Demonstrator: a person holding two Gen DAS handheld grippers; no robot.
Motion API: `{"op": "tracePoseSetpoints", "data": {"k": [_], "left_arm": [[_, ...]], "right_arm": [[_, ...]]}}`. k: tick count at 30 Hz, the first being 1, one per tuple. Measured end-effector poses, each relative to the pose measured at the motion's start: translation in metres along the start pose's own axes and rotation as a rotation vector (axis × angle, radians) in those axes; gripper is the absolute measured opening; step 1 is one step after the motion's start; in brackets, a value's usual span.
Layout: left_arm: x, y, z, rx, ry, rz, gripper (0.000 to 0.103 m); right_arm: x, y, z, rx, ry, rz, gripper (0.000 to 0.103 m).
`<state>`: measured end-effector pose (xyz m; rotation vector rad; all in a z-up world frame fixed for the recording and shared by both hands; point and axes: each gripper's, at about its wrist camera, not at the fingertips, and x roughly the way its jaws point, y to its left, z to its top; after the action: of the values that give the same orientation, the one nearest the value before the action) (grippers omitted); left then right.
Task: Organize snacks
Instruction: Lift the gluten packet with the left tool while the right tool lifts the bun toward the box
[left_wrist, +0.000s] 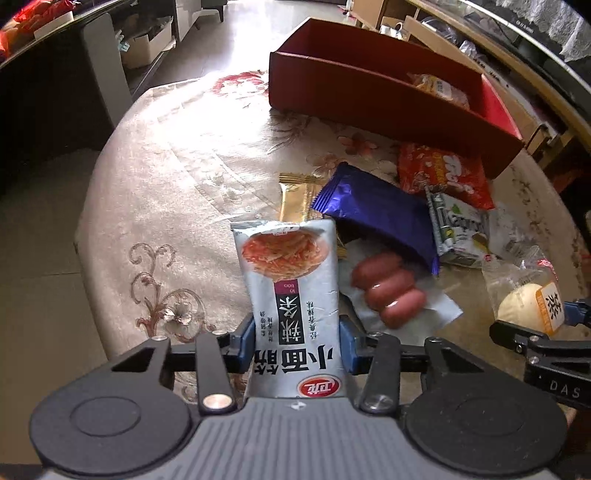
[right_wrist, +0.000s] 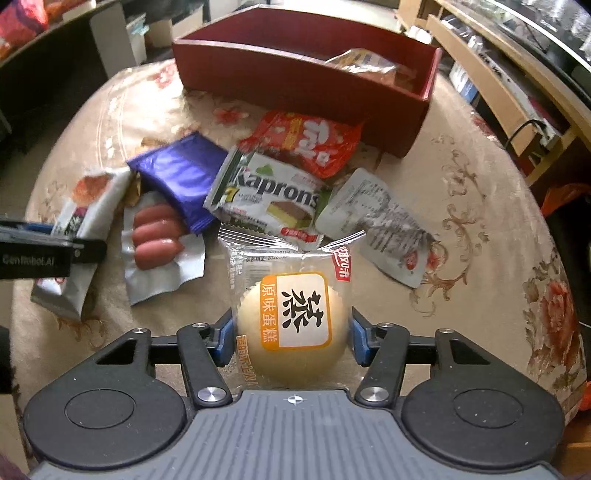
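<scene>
L gripper (left_wrist: 297, 341) clamped on grey noodle pkt (left_wrist: 291, 295); R gripper (right_wrist: 291, 338) clamped on cake pkt (right_wrist: 295, 317).

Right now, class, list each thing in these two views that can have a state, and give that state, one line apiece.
left gripper: shut on the silver noodle-snack packet, lifted at one end.
right gripper: shut on the wrapped steamed cake.
red box: open-topped, one snack bag inside.
sausage pack: sealed, lying flat.
purple packet: sealed, overlapping the sausage pack.
Kaprons wafer pack: sealed, on the table.
red snack bag: sealed, beside the box.
</scene>
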<state>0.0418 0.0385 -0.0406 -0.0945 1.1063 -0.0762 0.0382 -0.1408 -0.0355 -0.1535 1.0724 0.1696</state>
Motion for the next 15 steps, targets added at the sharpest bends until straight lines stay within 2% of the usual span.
{"op": "tracePoseSetpoints", "data": {"k": [9,15], "left_arm": [[-0.014,-0.006,-0.008,0.019,-0.007,-0.043,0.043],[-0.02,-0.001,-0.008,-0.021,-0.01,-0.076,0.042]], "right_arm": [[-0.016,-0.001,-0.002,0.018,-0.042,0.032,0.065],[-0.021,-0.002,-0.001,0.027,-0.058,0.048,0.065]]}}
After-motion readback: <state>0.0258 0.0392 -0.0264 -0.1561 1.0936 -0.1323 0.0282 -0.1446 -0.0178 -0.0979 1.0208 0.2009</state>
